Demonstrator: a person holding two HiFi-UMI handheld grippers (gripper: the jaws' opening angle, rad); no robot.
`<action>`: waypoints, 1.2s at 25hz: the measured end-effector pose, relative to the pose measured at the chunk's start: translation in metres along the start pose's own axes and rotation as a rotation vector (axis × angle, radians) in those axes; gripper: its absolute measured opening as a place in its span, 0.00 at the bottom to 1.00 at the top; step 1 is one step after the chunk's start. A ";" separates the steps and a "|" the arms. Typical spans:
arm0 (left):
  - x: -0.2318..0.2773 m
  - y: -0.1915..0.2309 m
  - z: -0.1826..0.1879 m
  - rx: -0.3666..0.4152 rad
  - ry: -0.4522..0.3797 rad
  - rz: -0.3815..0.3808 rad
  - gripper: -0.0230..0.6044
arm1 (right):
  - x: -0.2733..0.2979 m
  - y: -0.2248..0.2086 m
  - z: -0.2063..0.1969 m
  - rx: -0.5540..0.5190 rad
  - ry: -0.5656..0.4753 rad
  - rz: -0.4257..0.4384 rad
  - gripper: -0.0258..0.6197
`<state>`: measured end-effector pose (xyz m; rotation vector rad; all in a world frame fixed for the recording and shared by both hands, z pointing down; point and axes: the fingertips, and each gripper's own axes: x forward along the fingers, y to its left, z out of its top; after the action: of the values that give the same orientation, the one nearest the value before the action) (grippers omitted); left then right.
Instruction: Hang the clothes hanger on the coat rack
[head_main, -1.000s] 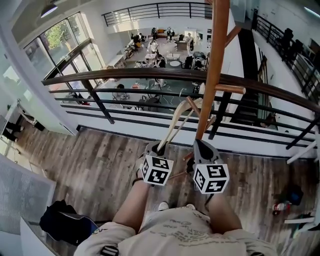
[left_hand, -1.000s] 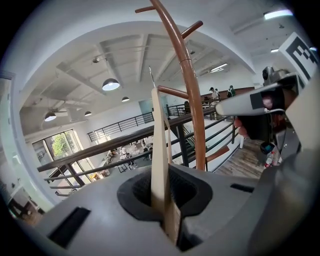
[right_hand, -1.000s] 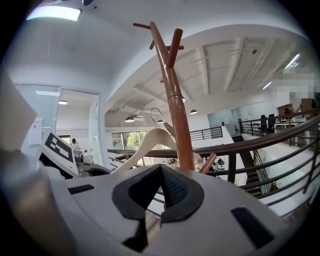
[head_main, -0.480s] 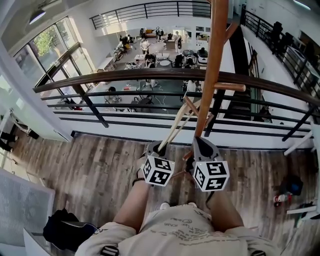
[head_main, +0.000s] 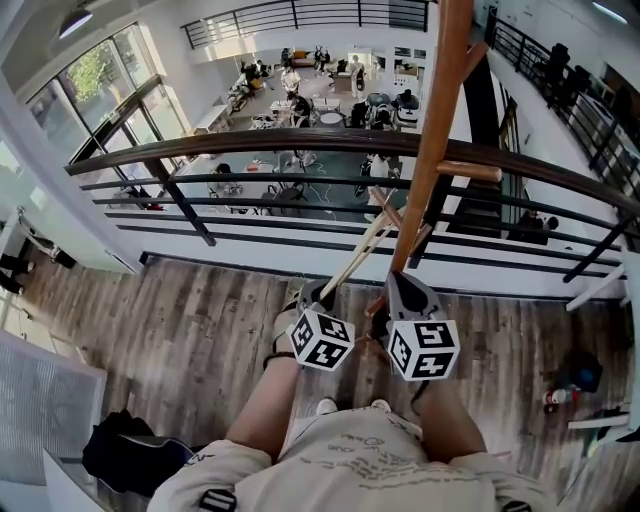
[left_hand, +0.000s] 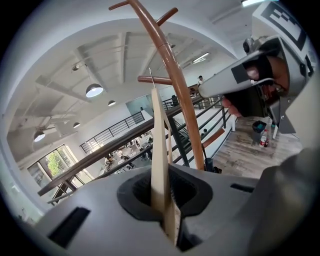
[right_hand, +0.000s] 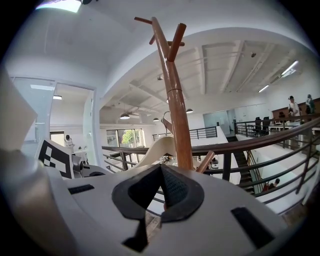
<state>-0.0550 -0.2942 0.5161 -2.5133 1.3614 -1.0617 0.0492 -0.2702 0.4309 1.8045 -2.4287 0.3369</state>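
Head view looks steeply down on a mezzanine with a wooden floor (head_main: 190, 330). A dark curved railing (head_main: 280, 142) crosses the far side, with an open hall below it.

A tall brown wooden coat rack (head_main: 432, 150) stands just inside the railing, right of centre. Its pole runs up out of the picture, and short pegs branch off it, one peg (head_main: 470, 172) pointing right at about railing height.

The clothes hanger (head_main: 357, 252) is pale wood. It slants from the near left up toward the pole, and its far end lies close to the lowest pegs. No view shows whether it touches them.

The left claw (head_main: 318, 296) is pinched narrow on the hanger's near end, the wood edge-on between its pads in the left gripper view. The right claw (head_main: 398, 286) sits just right of it, near the foot of the pole. Its jaws are drawn together with nothing between them, and the pole stands beyond its tips.

The hanger's thin metal hook (left_hand: 150, 75) points upward beside a low peg and is not yet over it.

Judging by this, the task is part done: the hanger is carried up to the rack. Lifting the hook over a peg and letting go remain.
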 end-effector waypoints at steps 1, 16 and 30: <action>0.001 -0.001 -0.001 0.009 0.005 0.000 0.08 | 0.000 0.000 -0.001 -0.002 0.002 0.001 0.04; 0.001 -0.013 -0.016 0.079 0.060 0.001 0.08 | -0.005 0.000 -0.005 -0.009 0.012 0.010 0.04; 0.004 -0.003 -0.024 0.142 0.084 0.052 0.08 | -0.001 -0.004 -0.010 -0.003 0.021 0.006 0.04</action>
<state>-0.0665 -0.2897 0.5371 -2.3446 1.3137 -1.2203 0.0527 -0.2679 0.4404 1.7840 -2.4194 0.3500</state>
